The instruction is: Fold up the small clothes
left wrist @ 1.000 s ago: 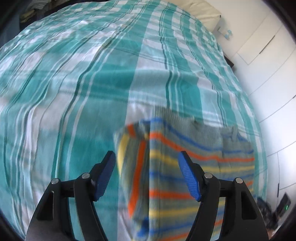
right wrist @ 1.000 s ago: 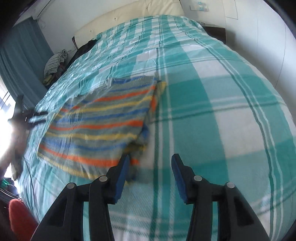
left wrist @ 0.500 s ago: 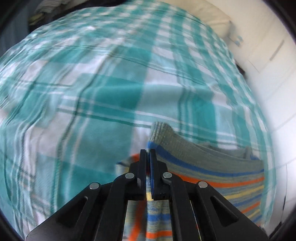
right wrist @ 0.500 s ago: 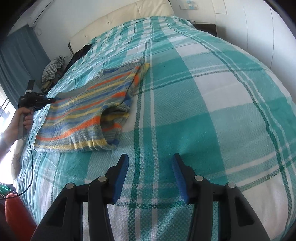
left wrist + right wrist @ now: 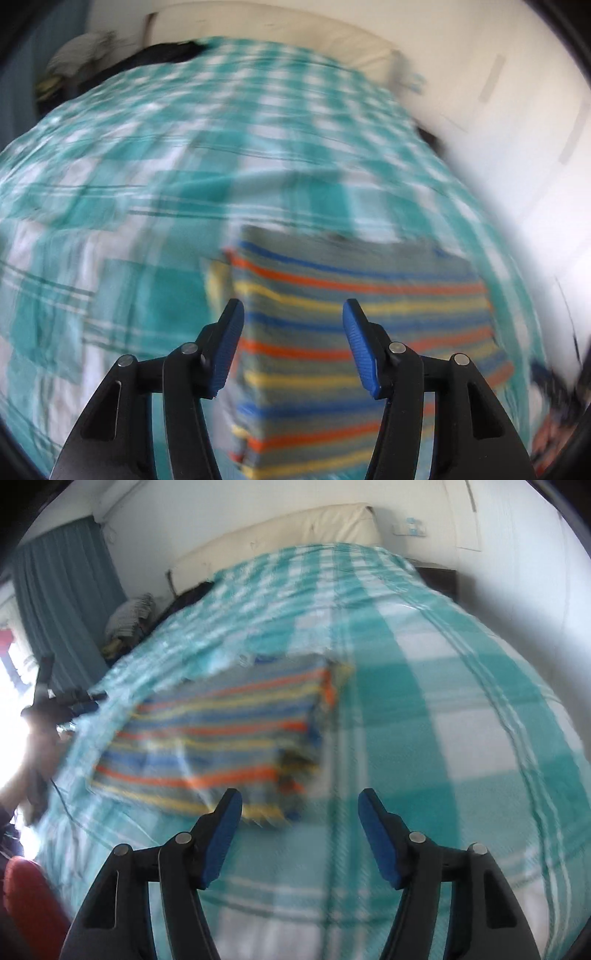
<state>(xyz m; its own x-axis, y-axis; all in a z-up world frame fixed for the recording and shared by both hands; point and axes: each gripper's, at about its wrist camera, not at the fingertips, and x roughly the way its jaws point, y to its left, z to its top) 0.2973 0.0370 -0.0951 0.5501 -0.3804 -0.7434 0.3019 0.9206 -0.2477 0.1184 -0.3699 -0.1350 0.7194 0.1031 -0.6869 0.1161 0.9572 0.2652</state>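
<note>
A small striped knit garment [image 5: 354, 317] in grey, blue, orange and yellow lies partly folded on the teal plaid bedspread [image 5: 155, 192]. My left gripper [image 5: 291, 347] is open and empty just above the garment's near left part. In the right wrist view the garment [image 5: 221, 738] lies left of centre. My right gripper [image 5: 299, 834] is open and empty over the bedspread [image 5: 424, 738], just off the garment's near right corner. The left gripper [image 5: 62, 701] shows at the far left edge there. Both views are blurred.
A cream headboard [image 5: 280, 535] and white wall close the far end. A pile of clothes [image 5: 129, 616] lies at the far left by a teal curtain [image 5: 62, 602]. A dark bedside unit [image 5: 436, 576] stands at the far right. A red object [image 5: 33, 897] sits at the bottom left.
My left gripper was shut on the garment's edge half a second ago; now it is open and drawn back. My right gripper has opened wider and moved nearer the garment.
</note>
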